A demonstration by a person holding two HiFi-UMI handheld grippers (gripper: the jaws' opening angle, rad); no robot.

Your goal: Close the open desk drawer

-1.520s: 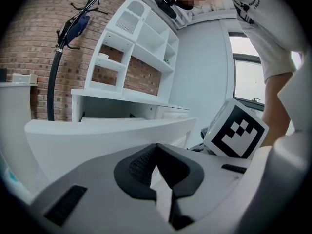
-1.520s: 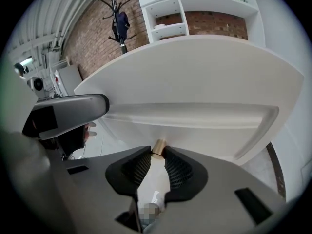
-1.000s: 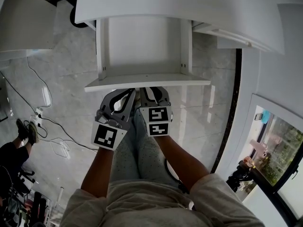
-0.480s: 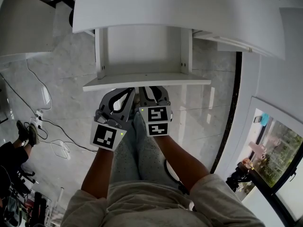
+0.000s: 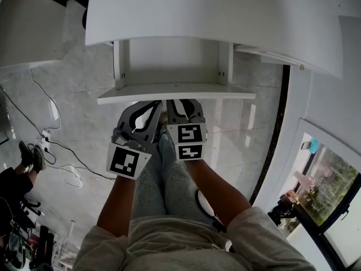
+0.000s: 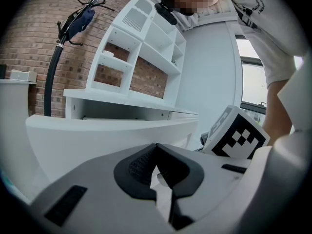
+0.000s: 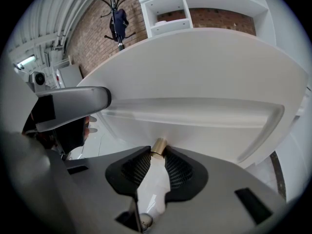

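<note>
Since a moment ago, the drawer [image 5: 169, 93] has slid further under the desk [image 5: 225, 10]. Right gripper [image 7: 157, 154] squeezes its knob [image 7: 152, 178]; left gripper [image 6: 156, 161] has its jaws together, empty. Next, I think, keep pushing straight in.

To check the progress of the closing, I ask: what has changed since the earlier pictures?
The drawer has slid further in under the desk; both grippers followed it. The right gripper stays closed on the knob, and the left gripper stays shut and empty.
</note>
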